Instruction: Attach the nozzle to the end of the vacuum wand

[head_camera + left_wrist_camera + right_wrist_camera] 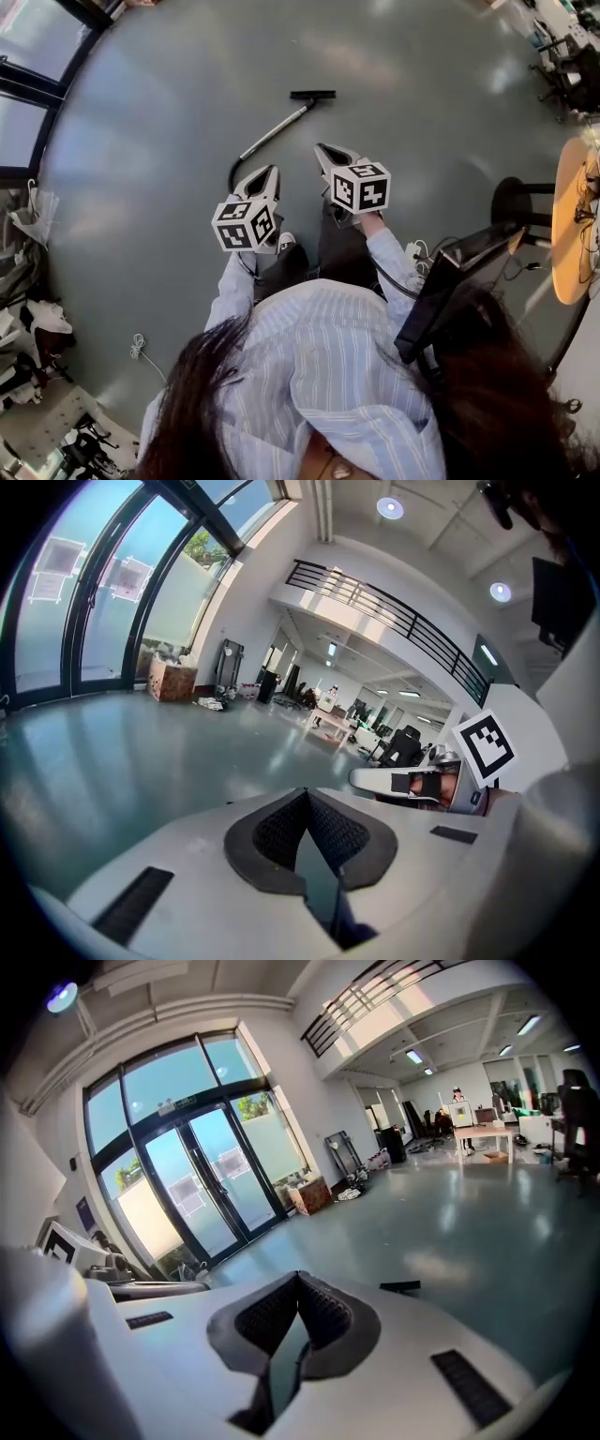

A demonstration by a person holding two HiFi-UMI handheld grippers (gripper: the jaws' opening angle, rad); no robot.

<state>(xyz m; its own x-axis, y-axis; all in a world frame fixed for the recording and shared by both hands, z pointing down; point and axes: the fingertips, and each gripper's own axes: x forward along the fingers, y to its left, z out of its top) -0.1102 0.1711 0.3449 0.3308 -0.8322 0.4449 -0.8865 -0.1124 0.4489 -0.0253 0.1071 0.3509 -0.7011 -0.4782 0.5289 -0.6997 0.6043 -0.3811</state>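
Both the left gripper (269, 171) and the right gripper (322, 148) had their jaws pressed together on nothing. The nozzle (312, 95) lay on the floor (422, 103) well ahead of and below their tips, at the far end of the wand (275, 132); whether the two were already joined could not be told. Arriving with the jaws unopened would probably only shove the nozzle or roll the wand aside, and a pinch on the round tube might slip during the push.

Near end of the vacuum wand (274, 133) behind the left gripper (271, 172)
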